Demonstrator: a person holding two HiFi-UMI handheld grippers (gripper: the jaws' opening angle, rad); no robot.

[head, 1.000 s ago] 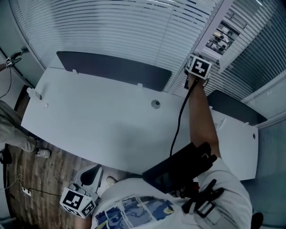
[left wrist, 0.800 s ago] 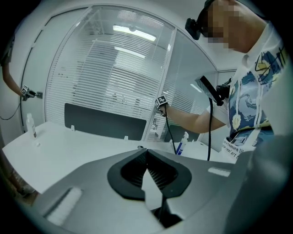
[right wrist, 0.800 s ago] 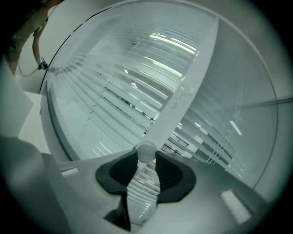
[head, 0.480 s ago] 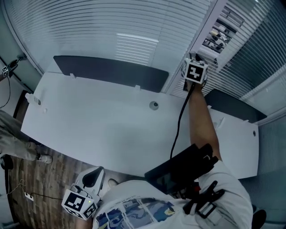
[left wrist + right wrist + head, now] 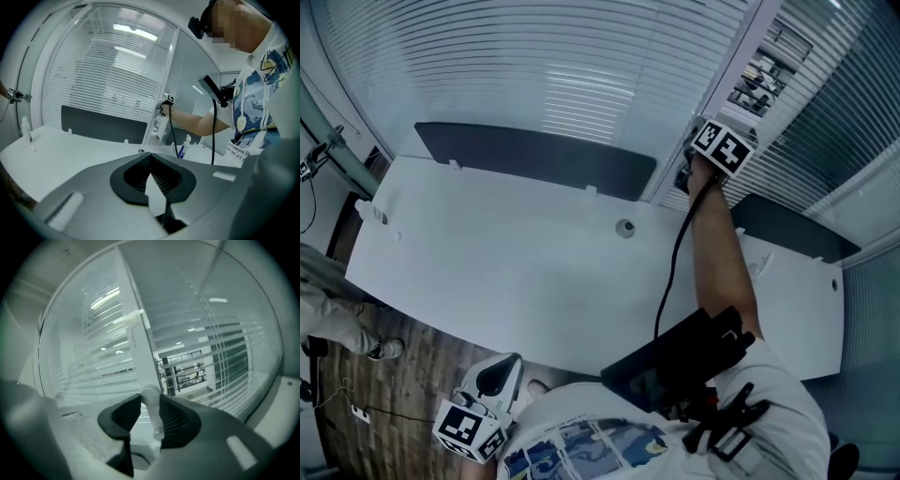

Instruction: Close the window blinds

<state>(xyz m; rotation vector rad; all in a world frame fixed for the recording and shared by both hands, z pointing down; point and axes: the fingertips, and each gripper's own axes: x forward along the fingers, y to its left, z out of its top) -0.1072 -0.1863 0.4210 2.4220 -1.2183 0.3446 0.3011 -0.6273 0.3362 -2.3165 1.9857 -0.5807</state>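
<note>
- Right gripper [image 5: 696,165]: its marker cube is turned and sits a little further right than half a second ago. The arm has the same reach across the table [image 5: 506,262]. Judged to be a twist of the wrist, not a withdrawal.
- Blinds [image 5: 534,66]: on the far side, behind the table. The left section shows a brighter sheen on its slats than a second ago, so the slats have probably tipped flatter. The right section [image 5: 825,122] is see-through in the right gripper view, with a building showing between the slats.
- Wand [image 5: 152,413]: a white rod with a rounded end, hanging by the post [image 5: 136,333] between the two sections. The right fingers [image 5: 174,420] are clamped on it from both sides near its end. This hold is presumably because turning the rod tilts the slats.
- Left gripper [image 5: 487,380]: low at near left beside the person's body, well apart from the blinds and little changed in place. Its fingers [image 5: 136,174] are together with nothing between them. Judged idle, since the wand needs only one hand.
- Panel [image 5: 534,150]: dark, standing upright on the far table edge below the left section. It probably accounts for the long, raised reach.
</note>
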